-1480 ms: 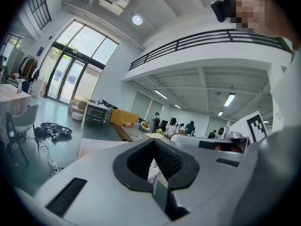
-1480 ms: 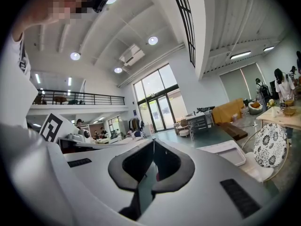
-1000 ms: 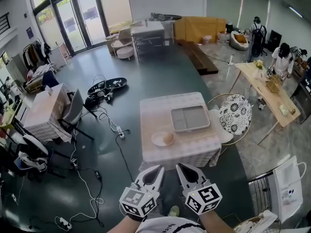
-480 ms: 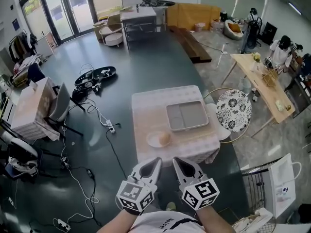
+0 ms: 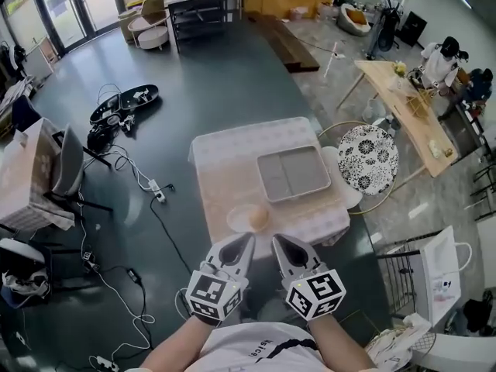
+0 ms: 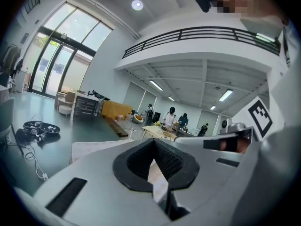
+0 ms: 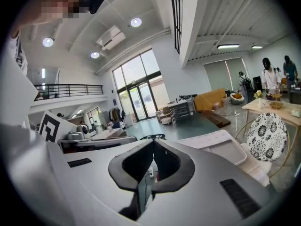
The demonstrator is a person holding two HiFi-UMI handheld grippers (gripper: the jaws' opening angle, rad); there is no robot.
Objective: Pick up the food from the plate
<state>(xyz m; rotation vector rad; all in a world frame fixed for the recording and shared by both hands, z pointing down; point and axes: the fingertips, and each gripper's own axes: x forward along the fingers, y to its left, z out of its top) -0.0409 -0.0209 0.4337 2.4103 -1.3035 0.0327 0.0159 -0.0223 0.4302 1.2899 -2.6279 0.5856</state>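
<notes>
A round, tan piece of food (image 5: pixel 259 218) lies on a small white plate (image 5: pixel 236 220) near the front edge of the cloth-covered table (image 5: pixel 225 184). My left gripper (image 5: pixel 247 240) and right gripper (image 5: pixel 277 240) are held side by side in front of my body, just short of the table edge and a little below the plate in the head view. Both are shut with nothing in them. In the left gripper view the jaws of the left gripper (image 6: pixel 153 142) meet over the table (image 6: pixel 94 147). The right gripper (image 7: pixel 154 143) points past the table corner.
A grey two-part tray (image 5: pixel 293 173) lies on the table behind the plate and shows as the tray (image 7: pixel 225 149) in the right gripper view. A patterned round chair (image 5: pixel 375 161) stands to the right. Cables (image 5: pixel 147 188) run over the floor at left. People work at a wooden table (image 5: pixel 403 103).
The view has advanced toward the table, so plate and tray sit closer to the gripper tips. Both grippers stayed shut, side by side.
</notes>
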